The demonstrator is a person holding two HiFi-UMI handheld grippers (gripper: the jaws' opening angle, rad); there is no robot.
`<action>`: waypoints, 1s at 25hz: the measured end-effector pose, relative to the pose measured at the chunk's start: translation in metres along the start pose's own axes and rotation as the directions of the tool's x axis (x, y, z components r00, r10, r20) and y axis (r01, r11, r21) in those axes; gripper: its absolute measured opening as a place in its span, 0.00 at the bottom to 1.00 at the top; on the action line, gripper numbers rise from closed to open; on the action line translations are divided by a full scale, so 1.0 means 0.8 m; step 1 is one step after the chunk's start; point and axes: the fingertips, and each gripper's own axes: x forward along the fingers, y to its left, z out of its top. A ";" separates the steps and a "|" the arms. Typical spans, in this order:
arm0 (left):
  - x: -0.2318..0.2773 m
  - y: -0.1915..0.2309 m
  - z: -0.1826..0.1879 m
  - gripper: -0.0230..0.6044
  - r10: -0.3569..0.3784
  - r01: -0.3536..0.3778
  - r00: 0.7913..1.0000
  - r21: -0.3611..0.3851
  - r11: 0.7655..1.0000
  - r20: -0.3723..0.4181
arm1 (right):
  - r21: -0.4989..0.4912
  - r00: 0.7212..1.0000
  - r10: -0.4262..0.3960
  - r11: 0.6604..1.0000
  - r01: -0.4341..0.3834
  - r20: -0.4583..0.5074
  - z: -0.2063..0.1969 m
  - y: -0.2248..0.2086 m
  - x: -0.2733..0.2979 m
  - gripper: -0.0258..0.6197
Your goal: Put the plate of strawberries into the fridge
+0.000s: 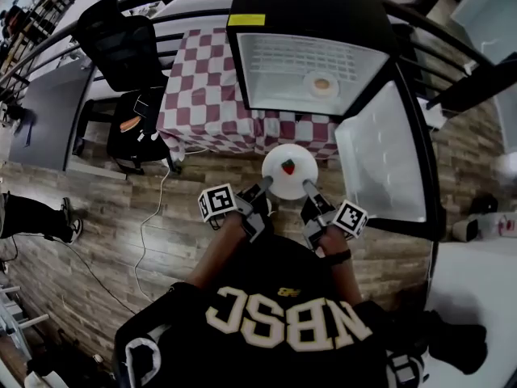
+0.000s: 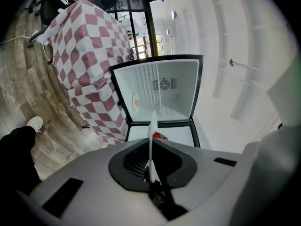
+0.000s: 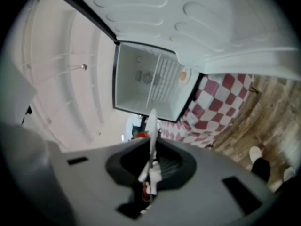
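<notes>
Head view: a white plate [image 1: 290,174] with a strawberry [image 1: 288,166] is held before the open fridge [image 1: 311,23].
The left gripper [image 1: 262,187] and right gripper [image 1: 308,187] each clamp its rim, on opposite sides.

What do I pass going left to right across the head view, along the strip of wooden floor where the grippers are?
shoe → white cable → left gripper → plate, clamped at its near rim by both grippers → right gripper
</notes>
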 end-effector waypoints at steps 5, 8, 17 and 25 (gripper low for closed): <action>0.018 -0.012 0.059 0.08 -0.007 0.006 1.000 -0.024 1.000 -0.018 | 0.001 1.000 -0.018 1.000 0.018 0.017 0.022 0.011 0.053 0.11; 0.026 -0.026 0.088 0.08 -0.010 0.009 1.000 -0.008 1.000 -0.028 | -0.031 1.000 0.004 1.000 -0.003 0.029 0.038 0.028 0.076 0.11; 0.056 -0.031 0.128 0.08 -0.020 0.016 0.998 -0.071 0.997 -0.057 | -0.006 0.996 0.026 1.000 -0.025 0.086 0.068 0.045 0.109 0.11; 0.094 -0.056 0.149 0.08 -0.031 0.027 0.998 -0.073 0.997 -0.046 | -0.006 0.991 0.051 0.999 -0.050 0.122 0.114 0.054 0.125 0.11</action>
